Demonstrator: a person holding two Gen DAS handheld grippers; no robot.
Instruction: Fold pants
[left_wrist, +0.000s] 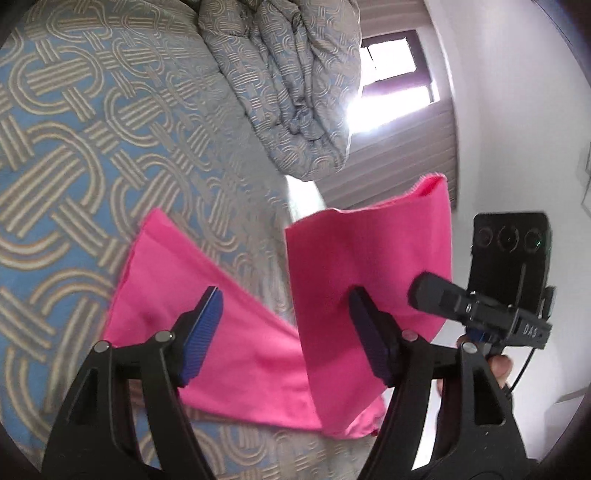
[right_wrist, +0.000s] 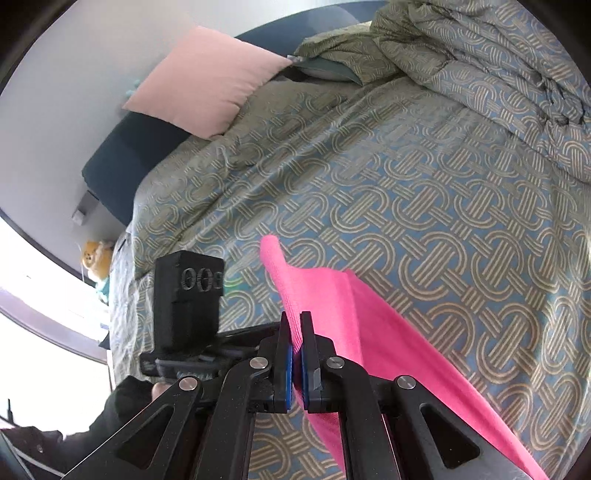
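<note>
A fold of the pink pants (right_wrist: 317, 295) is being pinched between the pressed-together jaws of the right hand-held gripper (right_wrist: 295, 332) and held raised above the patterned bed (right_wrist: 406, 184), while the left hand-held gripper (left_wrist: 284, 332) is being held spread, gripping nothing. The thin cloth could be pulled free if tugged. Only the left view is showing the other leg lying flat; only the right, the pink pillow (right_wrist: 207, 77).

bedspread (right_wrist: 424, 206) open | bunched duvet (right_wrist: 498, 74) blocks far side (pillow (right_wrist: 207, 81) too)
</note>
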